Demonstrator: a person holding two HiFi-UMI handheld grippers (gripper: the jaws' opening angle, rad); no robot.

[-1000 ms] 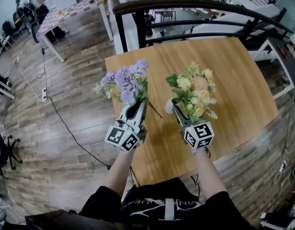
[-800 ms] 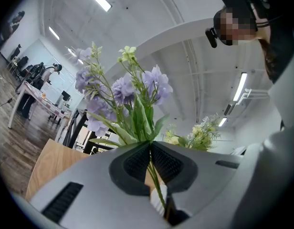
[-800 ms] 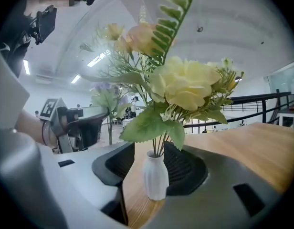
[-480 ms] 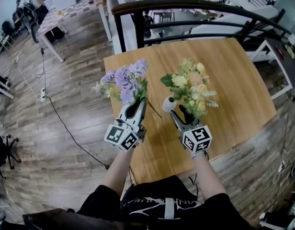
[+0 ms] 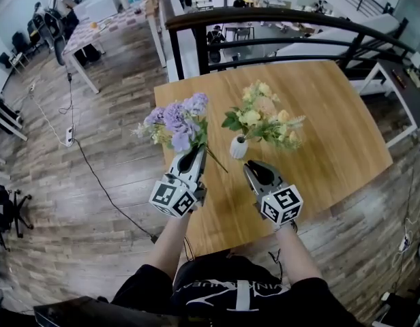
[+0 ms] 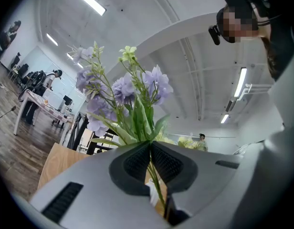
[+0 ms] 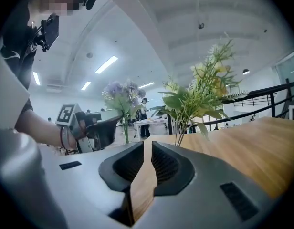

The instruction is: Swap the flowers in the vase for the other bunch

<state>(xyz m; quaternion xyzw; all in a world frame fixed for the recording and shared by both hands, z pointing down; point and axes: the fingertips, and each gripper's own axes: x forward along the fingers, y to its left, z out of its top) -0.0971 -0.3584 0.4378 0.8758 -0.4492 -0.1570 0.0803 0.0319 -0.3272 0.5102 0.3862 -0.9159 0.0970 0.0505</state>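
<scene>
White vase [image 5: 238, 147] stands upright on the wooden table [image 5: 333, 114], towards the near-left part of the top. The yellow-green bunch [image 5: 263, 116] sits in the vase, stems down in its neck, heads spreading up and to the right of it.

Right gripper [image 5: 249, 166] is just on the person's side of the vase, a bit right of it and not touching it. Its jaws have just been closing and now stand narrow, with a thin gap. Nothing is between them; the right gripper view shows only table top through the gap. The yellow-green stems rise straight ahead of the tips, clear of them.

Left gripper [image 5: 195, 152] is left of the vase, also on the person's side, pointing away from the person and slightly up. Its jaws are clamped on the stems of the purple bunch [image 5: 176, 118]; the left gripper view shows the pads pinching the green stems. The purple heads stand up left of the vase, beside the yellow-green bunch but apart from it. One loose stem trails down towards the vase's base.

Dark railing [image 5: 298, 22] runs past the table edge beyond the vase.
</scene>
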